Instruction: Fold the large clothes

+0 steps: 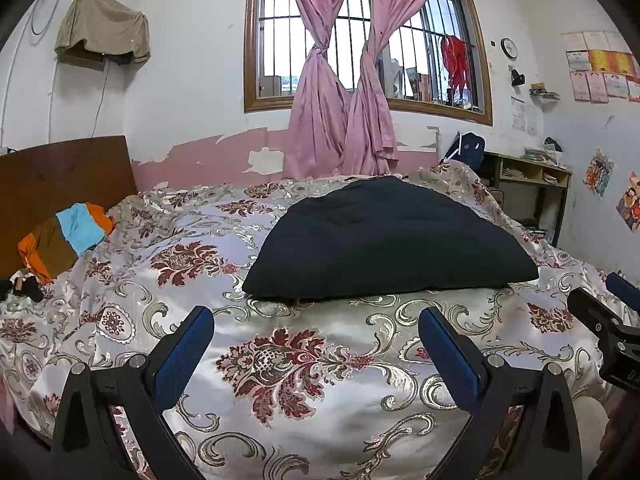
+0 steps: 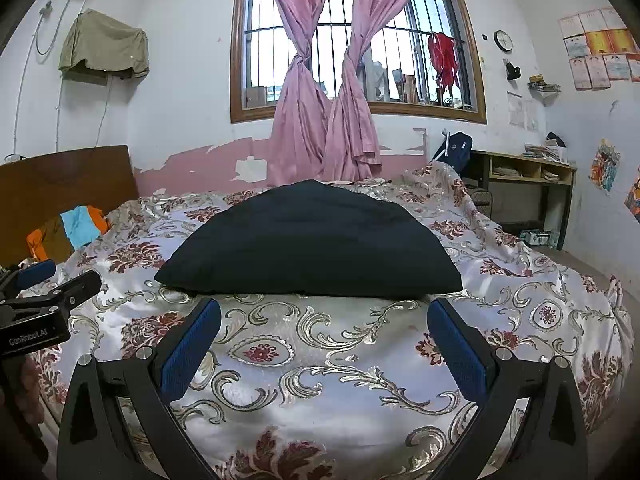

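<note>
Hovering: both of my claws hang low over the near edge of the bed, pointing toward the window wall.
Bed (image 1: 120, 296): covered by a shiny white spread with dark red flowers and gold scrolls; it fills most of both views.
Window (image 1: 472, 80): barred, brown-framed, with two pink curtains (image 1: 320, 120) knotted in the middle and hanging to the bed's far side.
Headboard (image 1: 60, 176): brown wood, at the left end of the bed.
Dark garment (image 1: 384, 240): the black clothing lies folded flat in a broad slab in the middle of the bed, its near edge straight, ahead of both claws and touching neither.
Colourful clothes (image 1: 68, 236): an orange, brown and light-blue pile near the headboard, well apart from the dark garment.
Left claw (image 1: 316, 344): my blue pads stand wide apart with only bedspread between them, gripping nothing.
Right claw (image 2: 324, 340): pads spread wide as well, empty, just short of the garment's near edge.
Neighbours: each claw shows at the side of the other's view.
</note>
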Action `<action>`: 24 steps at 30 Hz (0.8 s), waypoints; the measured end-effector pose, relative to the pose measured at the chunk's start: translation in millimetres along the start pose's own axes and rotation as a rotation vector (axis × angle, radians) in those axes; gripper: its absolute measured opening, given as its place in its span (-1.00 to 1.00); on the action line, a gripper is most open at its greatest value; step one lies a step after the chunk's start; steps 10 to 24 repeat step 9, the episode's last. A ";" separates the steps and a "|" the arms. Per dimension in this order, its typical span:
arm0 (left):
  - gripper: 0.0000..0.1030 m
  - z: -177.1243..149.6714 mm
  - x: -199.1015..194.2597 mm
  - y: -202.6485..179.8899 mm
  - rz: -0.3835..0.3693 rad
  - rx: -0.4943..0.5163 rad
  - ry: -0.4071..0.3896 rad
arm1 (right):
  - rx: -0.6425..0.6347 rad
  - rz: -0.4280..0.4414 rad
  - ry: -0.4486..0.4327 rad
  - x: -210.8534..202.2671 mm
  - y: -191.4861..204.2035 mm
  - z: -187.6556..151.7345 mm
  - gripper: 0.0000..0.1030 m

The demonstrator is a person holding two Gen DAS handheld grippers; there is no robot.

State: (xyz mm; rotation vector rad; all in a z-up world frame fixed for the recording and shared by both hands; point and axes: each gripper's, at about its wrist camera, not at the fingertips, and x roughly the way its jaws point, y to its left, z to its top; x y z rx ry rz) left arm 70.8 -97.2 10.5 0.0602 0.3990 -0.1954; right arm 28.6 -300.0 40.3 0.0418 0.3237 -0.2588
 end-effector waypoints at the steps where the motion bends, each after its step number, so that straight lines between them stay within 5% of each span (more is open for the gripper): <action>1: 1.00 -0.2 0.7 0.6 -0.001 -0.004 0.004 | 0.000 -0.001 0.000 -0.2 0.6 -0.2 0.97; 24: 1.00 -3.1 2.3 2.6 -0.002 -0.020 0.011 | 0.002 0.000 0.004 -1.3 4.8 -0.5 0.97</action>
